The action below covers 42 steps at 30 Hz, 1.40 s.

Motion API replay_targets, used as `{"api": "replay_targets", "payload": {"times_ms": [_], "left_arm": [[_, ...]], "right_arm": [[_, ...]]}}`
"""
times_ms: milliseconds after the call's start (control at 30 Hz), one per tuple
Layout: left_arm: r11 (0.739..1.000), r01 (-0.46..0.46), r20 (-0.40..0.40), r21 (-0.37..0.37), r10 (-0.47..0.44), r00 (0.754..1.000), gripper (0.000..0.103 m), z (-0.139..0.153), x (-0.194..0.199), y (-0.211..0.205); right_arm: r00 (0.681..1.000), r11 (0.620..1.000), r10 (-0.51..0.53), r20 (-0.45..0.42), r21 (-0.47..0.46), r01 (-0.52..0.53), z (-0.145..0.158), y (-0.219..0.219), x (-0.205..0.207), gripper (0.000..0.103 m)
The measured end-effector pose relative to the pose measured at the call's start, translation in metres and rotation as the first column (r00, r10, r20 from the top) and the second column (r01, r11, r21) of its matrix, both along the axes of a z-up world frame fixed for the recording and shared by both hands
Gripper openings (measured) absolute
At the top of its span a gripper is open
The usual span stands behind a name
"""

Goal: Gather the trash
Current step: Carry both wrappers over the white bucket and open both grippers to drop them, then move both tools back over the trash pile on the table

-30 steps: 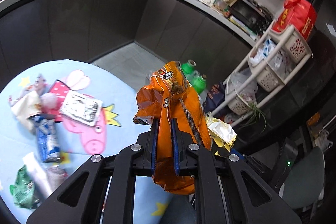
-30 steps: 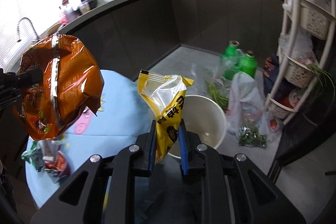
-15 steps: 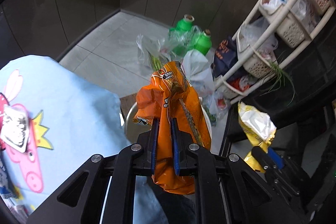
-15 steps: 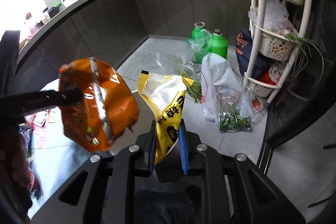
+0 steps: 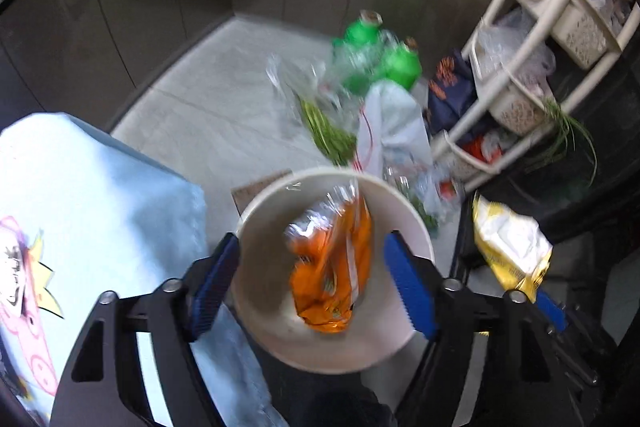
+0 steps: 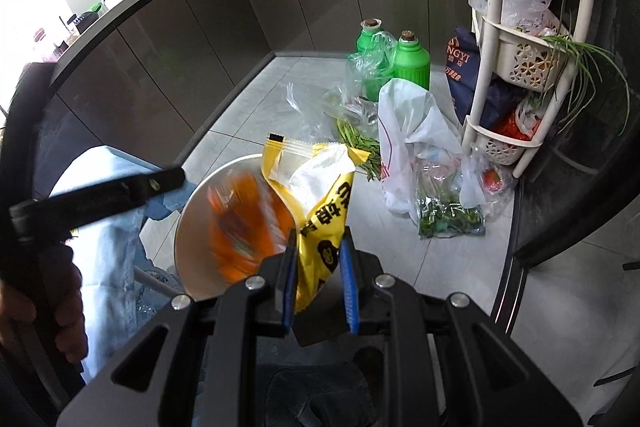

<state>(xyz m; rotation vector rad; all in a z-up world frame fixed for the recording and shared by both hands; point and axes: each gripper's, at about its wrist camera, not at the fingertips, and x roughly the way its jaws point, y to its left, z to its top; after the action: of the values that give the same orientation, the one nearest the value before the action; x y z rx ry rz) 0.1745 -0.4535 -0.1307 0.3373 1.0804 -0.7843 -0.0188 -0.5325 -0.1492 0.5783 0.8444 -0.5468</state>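
Both hands have swung from the bench to the white bin [image 5: 416, 223]; the left claw [image 5: 312, 279] has just sprung apart, and the orange snack bag [image 5: 332, 267] is dropping inside, blurred. The right claw [image 6: 318, 267] grips the yellow wrapper [image 6: 316, 203] above the rim, not yet binned. Its black characters look Chinese; a navy bag [image 6: 464, 63] reads "NGYI".

Pale grey tiled floor [image 6: 256, 115]: round white bin [image 6: 192, 223] lower centre; two green plastic bottles [image 6: 412, 61], white plastic bag [image 6: 404, 131], bagged greens [image 6: 448, 215] upper right.
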Motion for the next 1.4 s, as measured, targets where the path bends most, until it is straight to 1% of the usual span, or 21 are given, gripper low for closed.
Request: {"api": "replay_targets", "payload": {"times_ms": [67,133,200,267,367,467,500,533,600,667,700,733,800,900,1067,1133,1200,1300,1400], "left_arm": [[0.999,-0.034,0.008,-0.019,0.034,0.999,0.082,0.006,0.006,0.003],[0.997,-0.071,0.030,-0.042,0.072,0.997,0.087,0.013,0.010,0.007],[0.993,-0.102,0.049,-0.065,0.106,0.993,0.094,0.020,0.014,0.011],[0.990,-0.118,0.065,-0.072,0.123,0.990,0.094,0.025,0.016,0.015],[0.990,-0.125,0.078,-0.067,0.130,0.989,0.094,0.029,0.019,0.017],[0.988,-0.138,0.079,-0.072,0.144,0.986,0.094,0.031,0.022,0.023],[0.987,-0.142,0.079,-0.072,0.147,0.986,0.094,0.032,0.023,0.024],[0.987,-0.143,0.079,-0.073,0.149,0.986,0.094,0.032,0.023,0.026],[0.987,-0.145,0.081,-0.071,0.150,0.985,0.094,0.034,0.023,0.028],[0.986,-0.147,0.083,-0.074,0.153,0.985,0.094,0.036,0.023,0.030],[0.986,-0.150,0.085,-0.078,0.156,0.984,0.094,0.038,0.022,0.032],[0.985,-0.152,0.087,-0.081,0.159,0.984,0.094,0.040,0.021,0.033],[0.984,-0.153,0.094,-0.096,0.162,0.982,0.094,0.048,0.017,0.037],[0.981,-0.153,0.107,-0.121,0.166,0.980,0.094,0.065,0.009,0.048],[0.963,-0.181,0.133,-0.198,0.209,0.969,0.094,0.110,-0.006,0.086],[0.958,-0.208,0.152,-0.196,0.239,0.959,0.094,0.127,-0.015,0.108],[0.952,-0.236,0.153,-0.194,0.267,0.951,0.094,0.141,-0.021,0.132],[0.935,-0.292,0.130,-0.199,0.321,0.938,0.094,0.154,-0.029,0.174],[0.912,-0.346,0.118,-0.219,0.377,0.919,0.094,0.163,-0.041,0.220]], "right_arm": [[1.000,1.000,0.013,0.004,0.020,-0.013,-0.005,-0.001,0.003,0.020],[0.999,0.997,0.039,0.021,0.063,-0.040,-0.013,-0.003,0.009,0.020],[0.997,0.992,0.067,0.033,0.108,-0.070,-0.026,-0.002,0.018,0.020],[0.995,0.984,0.093,0.043,0.146,-0.098,-0.037,0.001,0.028,0.020],[0.990,0.977,0.131,0.050,0.163,-0.138,-0.051,0.009,0.041,0.021],[0.986,0.970,0.155,0.064,0.178,-0.164,-0.060,0.015,0.053,0.027],[0.985,0.970,0.160,0.064,0.173,-0.169,-0.061,0.016,0.056,0.037],[0.986,0.973,0.157,0.060,0.162,-0.165,-0.061,0.017,0.057,0.053],[0.986,0.978,0.151,0.063,0.137,-0.159,-0.059,0.021,0.056,0.067],[0.985,0.978,0.156,0.073,0.128,-0.164,-0.054,0.021,0.053,0.073],[0.985,0.979,0.155,0.078,0.123,-0.163,-0.050,0.019,0.050,0.085],[0.984,0.981,0.152,0.087,0.110,-0.162,-0.045,0.018,0.046,0.095],[0.982,0.983,0.154,0.106,0.087,-0.163,-0.034,0.015,0.038,0.099],[0.981,0.986,0.154,0.120,0.042,-0.160,-0.012,0.015,0.029,0.099],[0.967,0.983,0.186,0.173,-0.045,-0.181,0.037,0.030,0.016,0.100],[0.956,0.975,0.219,0.197,-0.091,-0.205,0.058,0.043,0.011,0.100],[0.947,0.965,0.248,0.205,-0.133,-0.224,0.077,0.059,0.008,0.100],[0.930,0.952,0.292,0.221,-0.160,-0.261,0.099,0.081,0.005,0.100],[0.912,0.934,0.343,0.223,-0.183,-0.306,0.116,0.108,0.005,0.100]]}}
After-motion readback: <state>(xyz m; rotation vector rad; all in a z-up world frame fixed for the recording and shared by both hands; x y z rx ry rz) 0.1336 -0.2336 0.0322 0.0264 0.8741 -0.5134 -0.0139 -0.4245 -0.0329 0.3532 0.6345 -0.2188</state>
